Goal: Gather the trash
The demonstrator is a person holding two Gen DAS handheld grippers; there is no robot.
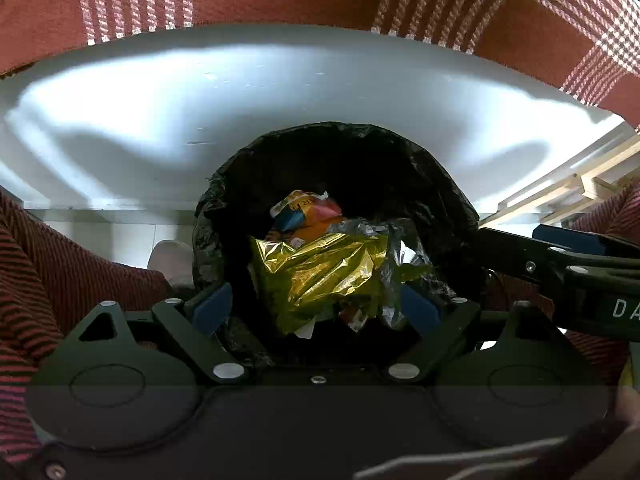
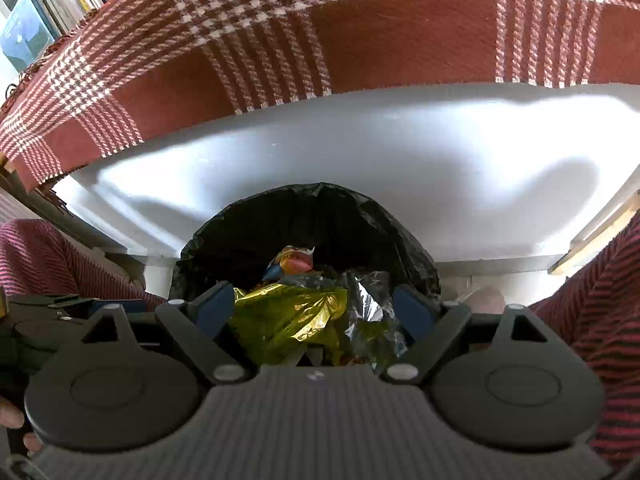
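The left gripper (image 1: 316,306) sits nearest the lens, its blue pads (image 1: 212,306) spread wide on either side of a crumpled gold wrapper (image 1: 320,276); the jaws are released and, as far as the left view shows, do not pinch the foil. The right gripper (image 2: 314,306) is likewise spread, hanging over the same pile, with nothing clamped between its pads.

The trash lies inside the bin (image 1: 340,152), which is lined with a black bag (image 2: 312,208) and stands on the floor against a white bed base (image 1: 280,92) under a red checked blanket (image 2: 360,40). The person's striped trouser legs (image 1: 60,264) flank the bin.

Counted: one bin, one bag, one gold wrapper, one orange-and-blue snack packet (image 1: 308,212) behind it, and at least one clear or silvery film scrap (image 2: 368,300) to the right. Smaller bits under the foil cannot be counted.

The wrappers look very light, thin and springy; crushed foil tends to slide off smooth pads and to spring back up, so a hold on a folded ridge would likely be surer than on a flat face. The bag is soft, limp and easily torn; I judge its rolled rim the best place to take hold, one gripper on each side, if it is to be gathered up.
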